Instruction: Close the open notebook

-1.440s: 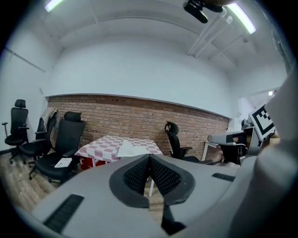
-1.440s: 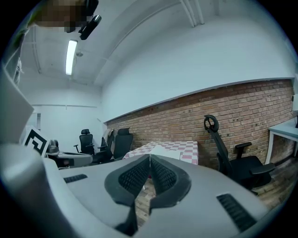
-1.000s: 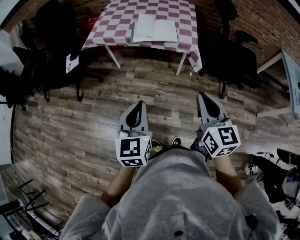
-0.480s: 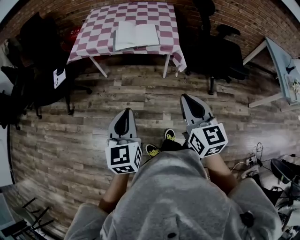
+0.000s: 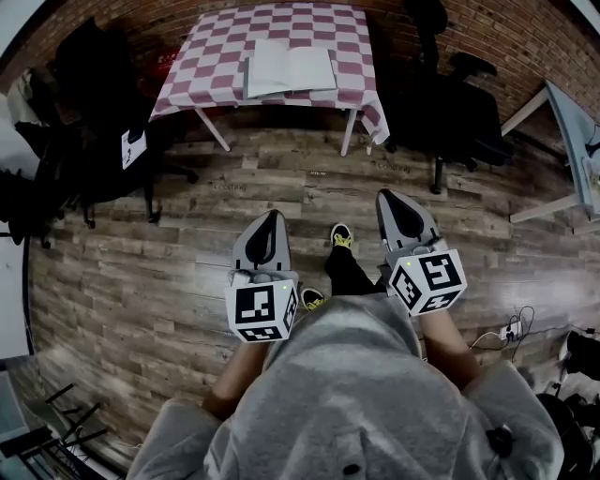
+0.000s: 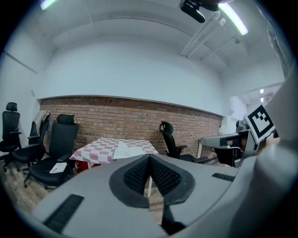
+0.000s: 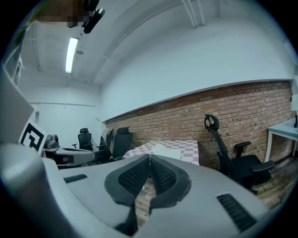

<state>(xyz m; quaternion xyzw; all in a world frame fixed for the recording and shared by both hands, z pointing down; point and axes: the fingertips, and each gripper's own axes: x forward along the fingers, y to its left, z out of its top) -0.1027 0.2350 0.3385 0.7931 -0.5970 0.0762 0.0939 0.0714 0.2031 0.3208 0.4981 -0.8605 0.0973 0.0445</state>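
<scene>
Over the brown wood-plank floor (image 5: 187,244), the left tool (image 5: 271,221) has its jaws together, empty. Well ahead, the open white paper notebook (image 5: 289,69) lies on the pink-and-white checkered tabletop (image 5: 328,23). The right tool (image 5: 390,201) has its jaws together too, empty.

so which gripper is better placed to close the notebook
Left, slightly: the open notebook lies nearly straight ahead of the left gripper; the right gripper sits further aside. Both are shut and far from it.

- One open notebook (image 5: 289,69).
- One checkered desk (image 5: 352,42).
- Two claws: left claw (image 5: 272,217), right claw (image 5: 386,199).
- At least three black chairs: near chair (image 6: 63,139), far chair (image 6: 10,132), right chair (image 6: 170,139).
- Two shoes: front shoe (image 5: 341,234), rear shoe (image 5: 312,298).
</scene>
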